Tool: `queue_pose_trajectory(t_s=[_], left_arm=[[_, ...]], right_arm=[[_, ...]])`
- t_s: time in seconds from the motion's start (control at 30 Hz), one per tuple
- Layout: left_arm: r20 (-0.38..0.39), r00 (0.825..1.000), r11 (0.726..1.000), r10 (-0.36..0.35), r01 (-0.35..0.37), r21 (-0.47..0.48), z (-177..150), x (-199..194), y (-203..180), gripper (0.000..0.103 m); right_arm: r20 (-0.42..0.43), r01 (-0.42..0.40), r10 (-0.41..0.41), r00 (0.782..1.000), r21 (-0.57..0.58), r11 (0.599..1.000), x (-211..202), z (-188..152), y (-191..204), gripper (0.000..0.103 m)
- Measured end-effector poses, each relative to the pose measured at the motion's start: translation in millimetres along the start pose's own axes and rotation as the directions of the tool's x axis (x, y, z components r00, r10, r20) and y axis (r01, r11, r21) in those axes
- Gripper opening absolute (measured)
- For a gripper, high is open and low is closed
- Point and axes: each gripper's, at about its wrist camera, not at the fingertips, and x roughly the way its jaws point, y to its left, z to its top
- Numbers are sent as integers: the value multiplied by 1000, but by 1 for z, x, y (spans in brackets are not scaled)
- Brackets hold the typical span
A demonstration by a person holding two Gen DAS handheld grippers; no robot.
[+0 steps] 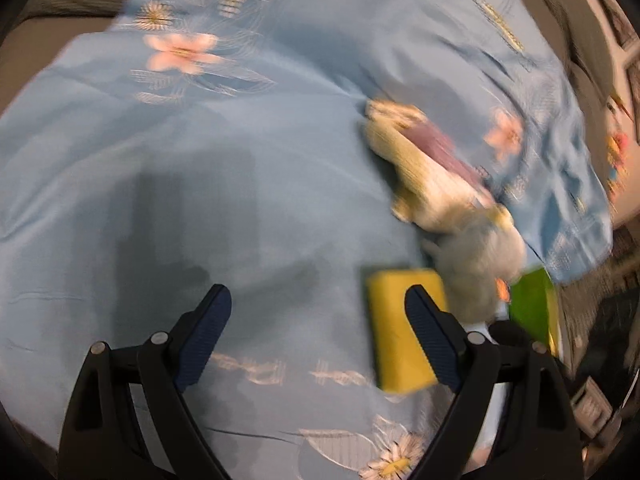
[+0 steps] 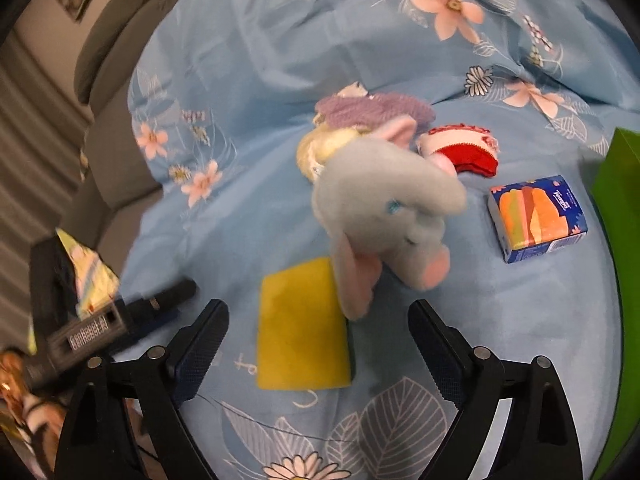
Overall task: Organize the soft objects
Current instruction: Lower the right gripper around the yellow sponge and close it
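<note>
A grey plush elephant (image 2: 384, 208) with pink ears lies on the blue floral bedsheet (image 2: 248, 80), its ear over the edge of a yellow sponge (image 2: 300, 332). Behind it lie a pale yellow plush (image 2: 324, 148), a purple knit item (image 2: 372, 110) and a red-and-white sock (image 2: 464, 152). My right gripper (image 2: 318, 344) is open, just short of the sponge, empty. My left gripper (image 1: 318, 332) is open and empty; the sponge (image 1: 396, 332) lies by its right finger, the elephant (image 1: 476, 256) and yellow plush (image 1: 420, 172) beyond, blurred.
A blue tissue pack (image 2: 536, 220) lies right of the elephant. A green box (image 2: 616, 240) stands at the right edge, also in the left wrist view (image 1: 532, 304). The left gripper's body (image 2: 100, 320) shows at the left. Grey sofa cushions (image 2: 116, 24) lie beyond the sheet.
</note>
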Motion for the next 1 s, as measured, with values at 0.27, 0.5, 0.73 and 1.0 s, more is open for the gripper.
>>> queue_pose_trajectory(t_s=[0.27,0.5,0.73,1.0], left_arm=[[-81,996,989,-29,40,143,-23,24,-36,83],[-111,994,976,-27,50,211,-34,39,-52,65],[-82,996,962,-25,46,269,-41,46,-63,50],[94,994,931,-48,10,364,-37,8,-90,46]], right_arm=[[-5,-50,50,999,61,997,2,2,-6,61],[-123,-107,129,984,167,980,37,-2,-19,55],[-165,-101,135,977,200,975,62,-10,-17,55],[-51,-140,149,987,153,978,26,-4,-3,55]])
